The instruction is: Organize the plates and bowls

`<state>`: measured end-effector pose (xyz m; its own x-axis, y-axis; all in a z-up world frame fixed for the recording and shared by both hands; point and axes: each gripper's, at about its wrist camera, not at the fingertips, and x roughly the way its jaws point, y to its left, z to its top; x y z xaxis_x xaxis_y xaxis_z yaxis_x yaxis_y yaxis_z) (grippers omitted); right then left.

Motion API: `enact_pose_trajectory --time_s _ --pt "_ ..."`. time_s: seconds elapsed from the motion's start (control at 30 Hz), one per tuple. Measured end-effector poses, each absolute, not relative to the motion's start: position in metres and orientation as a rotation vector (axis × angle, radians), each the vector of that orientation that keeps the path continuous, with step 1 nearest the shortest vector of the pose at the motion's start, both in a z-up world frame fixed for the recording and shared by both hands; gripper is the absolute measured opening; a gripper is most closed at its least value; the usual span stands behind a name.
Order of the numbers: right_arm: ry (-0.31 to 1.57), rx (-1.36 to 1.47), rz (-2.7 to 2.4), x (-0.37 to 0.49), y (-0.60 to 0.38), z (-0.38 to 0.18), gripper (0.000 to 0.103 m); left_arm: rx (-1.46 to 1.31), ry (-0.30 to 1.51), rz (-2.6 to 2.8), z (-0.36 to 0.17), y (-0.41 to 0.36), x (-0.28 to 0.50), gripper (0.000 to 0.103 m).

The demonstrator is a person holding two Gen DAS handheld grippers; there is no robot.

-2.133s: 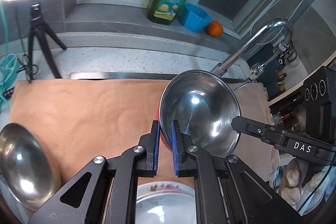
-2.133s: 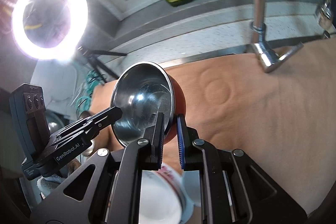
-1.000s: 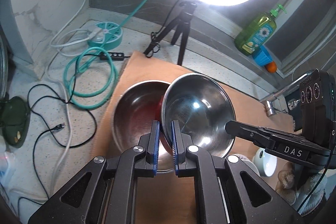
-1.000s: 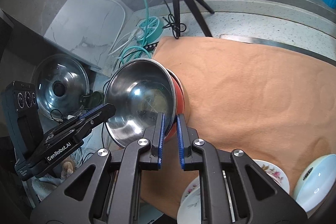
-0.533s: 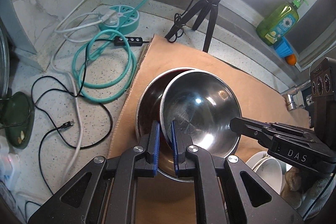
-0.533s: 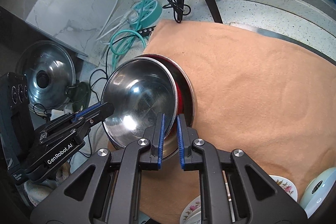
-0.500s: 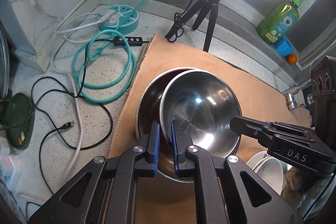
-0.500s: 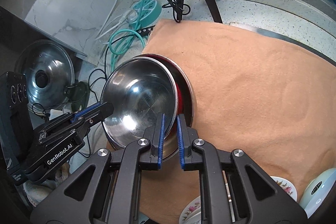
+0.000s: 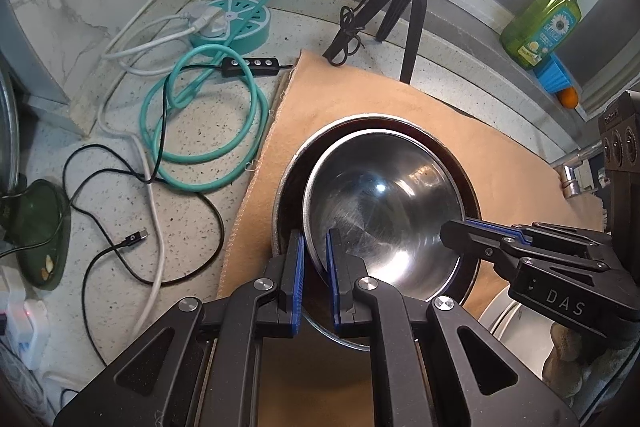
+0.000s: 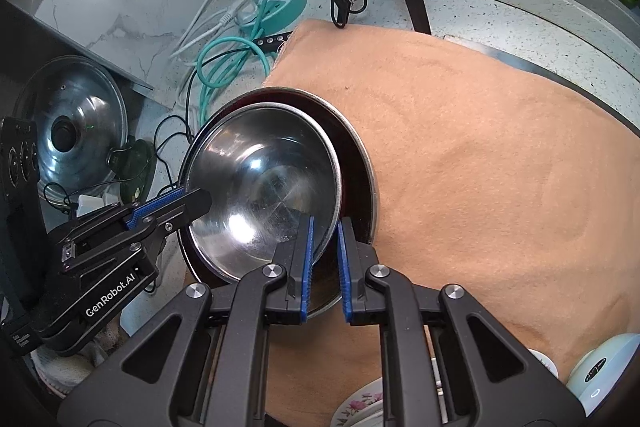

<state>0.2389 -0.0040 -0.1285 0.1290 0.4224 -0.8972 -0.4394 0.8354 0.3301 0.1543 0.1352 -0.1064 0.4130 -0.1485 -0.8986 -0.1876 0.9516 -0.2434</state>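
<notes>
A steel bowl (image 9: pixel 384 207) with a red outside sits nested inside a larger steel bowl (image 9: pixel 288 179) on the tan cloth (image 9: pixel 340 95). My left gripper (image 9: pixel 315 247) straddles the inner bowl's near rim, jaws slightly parted around it. My right gripper (image 10: pixel 324 239) straddles the opposite rim of the same bowl (image 10: pixel 264 187), jaws also slightly parted; the larger bowl (image 10: pixel 360 163) shows around it. Each gripper appears in the other's view, the right one (image 9: pixel 460 227) and the left one (image 10: pixel 192 199).
Teal cable coil (image 9: pixel 204 123), power hub (image 9: pixel 236 23), black cords and a tripod (image 9: pixel 408 7) lie left and behind. A flowered plate (image 10: pixel 360 403) and a white bowl (image 10: pixel 600 371) sit at the cloth's near edge. A pot lid (image 10: pixel 72 135) stands at left. A soap bottle (image 9: pixel 540 23) stands on the ledge.
Both grippers carried the red-backed bowl left from the faucet side and lowered it into the larger bowl. Their jaws have since widened slightly around its rim.
</notes>
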Motion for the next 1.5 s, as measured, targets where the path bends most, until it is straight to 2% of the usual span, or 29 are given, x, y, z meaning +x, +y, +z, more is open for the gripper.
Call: enact_pose_trajectory --time_s 0.3,0.47,0.57,0.97,1.5 --pt "1.307 -0.034 0.63 0.24 -0.001 -0.128 0.015 -0.318 1.154 0.026 -0.107 0.134 0.157 0.009" --pt "1.299 -0.037 0.628 0.239 -0.002 -0.127 0.015 -0.324 1.155 0.024 -0.107 0.134 0.156 0.013" --pt "1.292 -0.03 0.63 0.239 -0.005 -0.125 0.019 -0.322 1.149 0.028 -0.105 0.133 0.155 0.013" --pt "1.211 0.018 0.654 0.228 -0.028 -0.085 0.021 -0.341 1.057 0.024 -0.07 0.131 0.146 0.013" --pt "1.131 0.098 0.615 0.193 -0.126 -0.047 0.022 -0.327 1.011 -0.214 -0.039 0.05 0.125 0.013"
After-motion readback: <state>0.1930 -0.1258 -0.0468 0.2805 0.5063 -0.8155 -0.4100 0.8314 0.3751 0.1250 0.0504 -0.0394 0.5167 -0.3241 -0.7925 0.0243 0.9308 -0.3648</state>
